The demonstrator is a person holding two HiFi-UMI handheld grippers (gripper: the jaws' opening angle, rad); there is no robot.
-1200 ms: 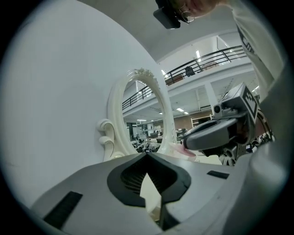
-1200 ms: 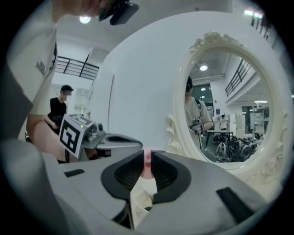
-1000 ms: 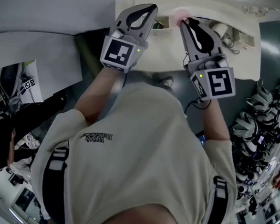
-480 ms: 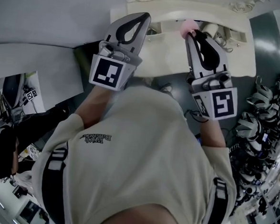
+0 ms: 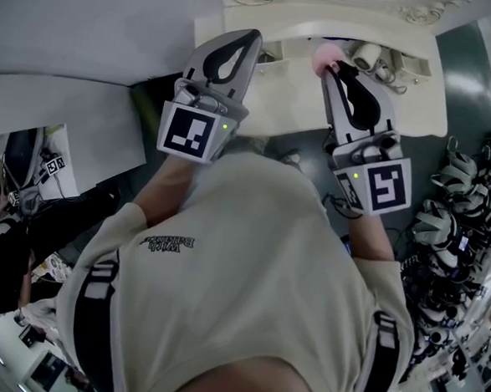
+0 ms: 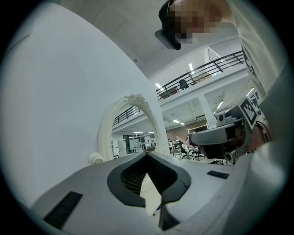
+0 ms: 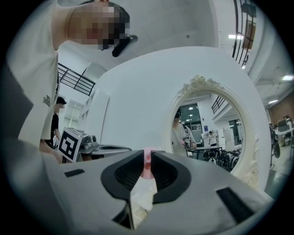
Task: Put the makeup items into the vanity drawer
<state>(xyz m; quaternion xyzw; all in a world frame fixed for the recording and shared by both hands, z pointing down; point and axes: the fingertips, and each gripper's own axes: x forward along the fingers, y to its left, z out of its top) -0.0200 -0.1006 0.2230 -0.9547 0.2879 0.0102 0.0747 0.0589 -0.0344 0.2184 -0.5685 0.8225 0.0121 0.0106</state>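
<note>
Gripping a pink puff over the vanity

Cream vanity worktop (image 5: 420, 103) lies beneath both claws, and its oval mirror (image 7: 209, 128) stands ahead of the right claw.

Left claw (image 5: 255, 34): jaws closed tip to tip with nothing between them, poised over the worktop's left part.

Right claw (image 5: 328, 64): jaws clamped on a pink puff (image 5: 322, 54), pinched at the very tips above the worktop.

Small pale items (image 5: 368, 55) lie just beyond that claw's tip, to its right.
</note>
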